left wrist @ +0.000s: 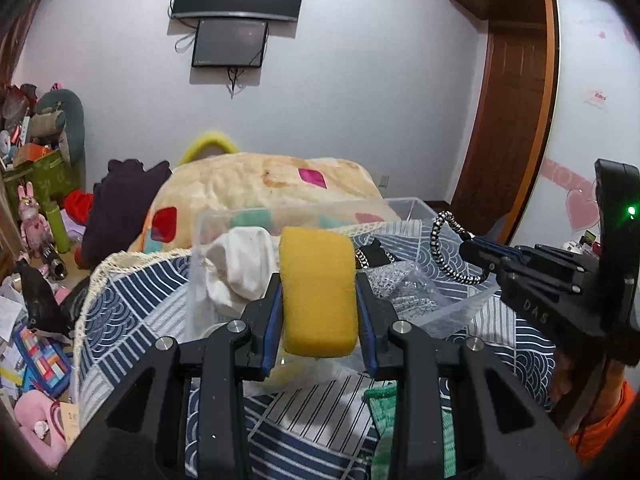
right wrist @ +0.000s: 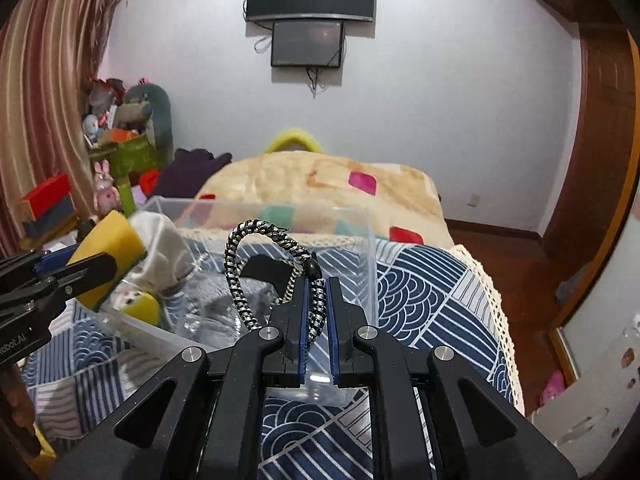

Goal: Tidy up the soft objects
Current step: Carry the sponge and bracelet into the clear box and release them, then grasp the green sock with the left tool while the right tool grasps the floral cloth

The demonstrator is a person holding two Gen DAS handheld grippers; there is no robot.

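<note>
My left gripper (left wrist: 318, 300) is shut on a yellow sponge (left wrist: 317, 292) and holds it over the near edge of a clear plastic box (left wrist: 240, 220). The sponge also shows in the right wrist view (right wrist: 108, 240). My right gripper (right wrist: 317, 304) is shut on a black-and-white braided cord loop (right wrist: 256, 236), held above the same clear box (right wrist: 360, 248). The cord and right gripper (left wrist: 480, 252) show at the right of the left wrist view. Inside the box lie a white cloth (left wrist: 240, 268), a black item (right wrist: 264, 268) and a small yellow piece (right wrist: 144, 308).
The box stands on a table with a blue-and-white patterned cloth (right wrist: 420, 280). A green mesh cloth (left wrist: 384, 408) lies near the table's front. Behind is a bed with a cream blanket (right wrist: 320, 184). Toys and clutter (left wrist: 36, 240) fill the floor at left.
</note>
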